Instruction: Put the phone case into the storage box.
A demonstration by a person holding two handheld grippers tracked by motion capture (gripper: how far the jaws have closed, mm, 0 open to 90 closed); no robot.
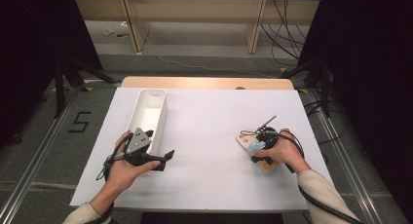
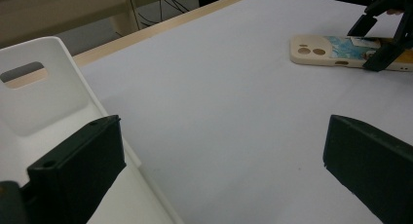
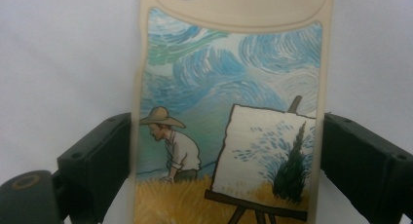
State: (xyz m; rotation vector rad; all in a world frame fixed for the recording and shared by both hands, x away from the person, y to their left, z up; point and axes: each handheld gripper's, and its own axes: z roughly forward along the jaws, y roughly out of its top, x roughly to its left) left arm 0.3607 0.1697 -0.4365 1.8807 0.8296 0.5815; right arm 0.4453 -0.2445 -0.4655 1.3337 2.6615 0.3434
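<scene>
A cream phone case [image 3: 229, 78] printed with a painter, an easel and a swirling blue sky lies flat on the white table. My right gripper [image 3: 226, 136] straddles it, one black jaw against each long edge, so it is shut on the case. From above, the phone case [image 1: 243, 139] sits at the right of the table under my right gripper [image 1: 256, 146]. My left gripper [image 1: 165, 159] rests at the front left, open, with bare table between its jaws. The left gripper view [image 2: 219, 151] looks across at the phone case [image 2: 316, 51].
A long white bin [image 1: 148, 107] with a handle slot stands at the left, right beside my left gripper, and its wall [image 2: 44, 102] is close to one jaw. A wooden strip [image 1: 204, 83] marks the table's far edge. Cables trail on the floor beyond.
</scene>
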